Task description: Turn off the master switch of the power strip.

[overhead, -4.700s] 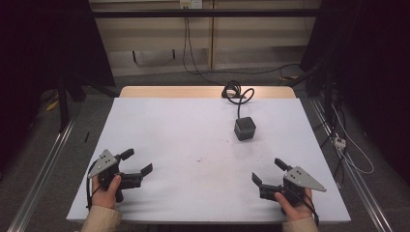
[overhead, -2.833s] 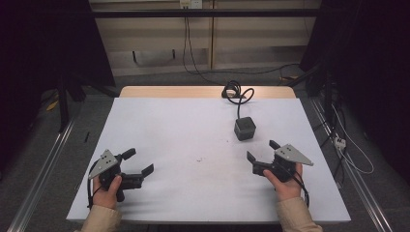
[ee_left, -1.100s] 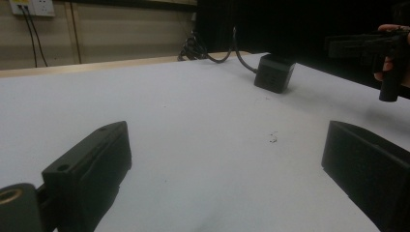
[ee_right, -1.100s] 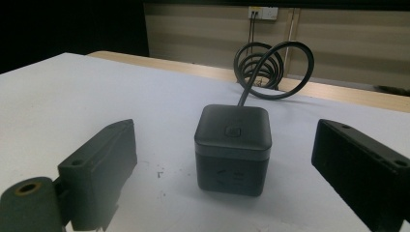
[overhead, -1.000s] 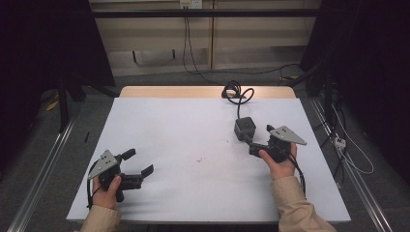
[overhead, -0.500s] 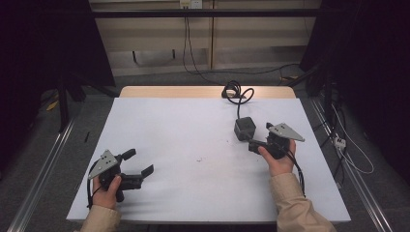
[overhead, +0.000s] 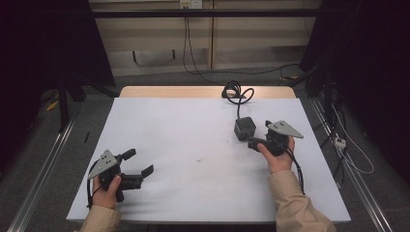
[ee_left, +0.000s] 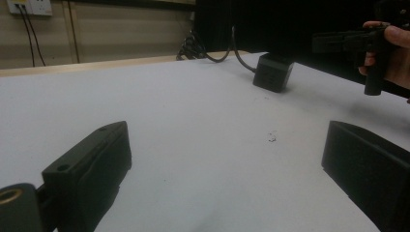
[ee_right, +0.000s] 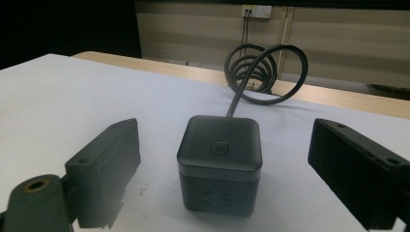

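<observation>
A dark grey cube [overhead: 245, 128] with a button on top stands on the white table [overhead: 183, 121], right of centre. Its black cable runs back to a coil [overhead: 234, 91] at the far edge. My right gripper [overhead: 258, 134] is open just right of the cube and level with it. In the right gripper view the cube [ee_right: 220, 162] stands a little ahead, centred between the two spread jaws, untouched. My left gripper [overhead: 140, 162] is open at the near left with nothing between its jaws. The left gripper view shows the cube [ee_left: 273, 72] far off.
The coil [ee_right: 263, 72] lies on the bare wooden strip at the table's far edge. Small specks [overhead: 199, 158] mark the middle of the white surface. Metal rails and loose cables run along the floor on both sides of the table.
My right gripper has travelled from the near right edge forward to the cube, staying open; over the last half second it barely shifted. My left gripper has stayed where it was.
</observation>
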A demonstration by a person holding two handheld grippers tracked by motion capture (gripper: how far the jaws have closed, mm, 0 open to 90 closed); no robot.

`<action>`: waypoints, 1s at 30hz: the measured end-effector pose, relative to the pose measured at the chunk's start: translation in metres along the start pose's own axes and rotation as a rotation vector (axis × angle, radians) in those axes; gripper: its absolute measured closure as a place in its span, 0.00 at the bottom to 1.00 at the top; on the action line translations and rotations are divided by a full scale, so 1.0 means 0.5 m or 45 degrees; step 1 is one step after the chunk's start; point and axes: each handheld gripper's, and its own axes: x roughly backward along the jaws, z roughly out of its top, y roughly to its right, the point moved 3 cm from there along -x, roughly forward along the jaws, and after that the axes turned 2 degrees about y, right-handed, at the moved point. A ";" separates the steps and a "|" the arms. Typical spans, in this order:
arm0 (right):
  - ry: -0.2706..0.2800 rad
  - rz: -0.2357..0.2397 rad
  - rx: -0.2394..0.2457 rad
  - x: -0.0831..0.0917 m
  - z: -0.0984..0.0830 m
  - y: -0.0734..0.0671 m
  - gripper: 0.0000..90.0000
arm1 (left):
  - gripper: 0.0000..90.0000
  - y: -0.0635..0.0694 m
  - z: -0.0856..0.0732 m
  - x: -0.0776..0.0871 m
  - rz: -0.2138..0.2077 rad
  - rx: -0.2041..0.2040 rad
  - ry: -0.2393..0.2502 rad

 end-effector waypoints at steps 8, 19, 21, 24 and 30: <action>-0.005 -0.009 -0.008 -0.007 -0.003 0.005 0.11 | 0.04 -0.001 0.000 0.000 -0.002 0.001 0.001; -0.012 -0.026 -0.004 -0.014 -0.006 0.013 0.10 | 0.04 -0.001 0.000 -0.001 -0.002 -0.001 0.000; -0.013 -0.027 0.000 -0.017 -0.002 0.011 0.10 | 0.04 -0.001 -0.001 -0.001 -0.002 0.000 0.000; -0.019 -0.029 -0.002 -0.019 -0.001 0.012 0.10 | 0.04 -0.001 -0.001 -0.001 -0.003 0.000 0.000; -0.023 -0.024 0.006 -0.025 0.002 0.011 0.10 | 0.04 -0.001 -0.001 -0.001 -0.004 0.001 0.004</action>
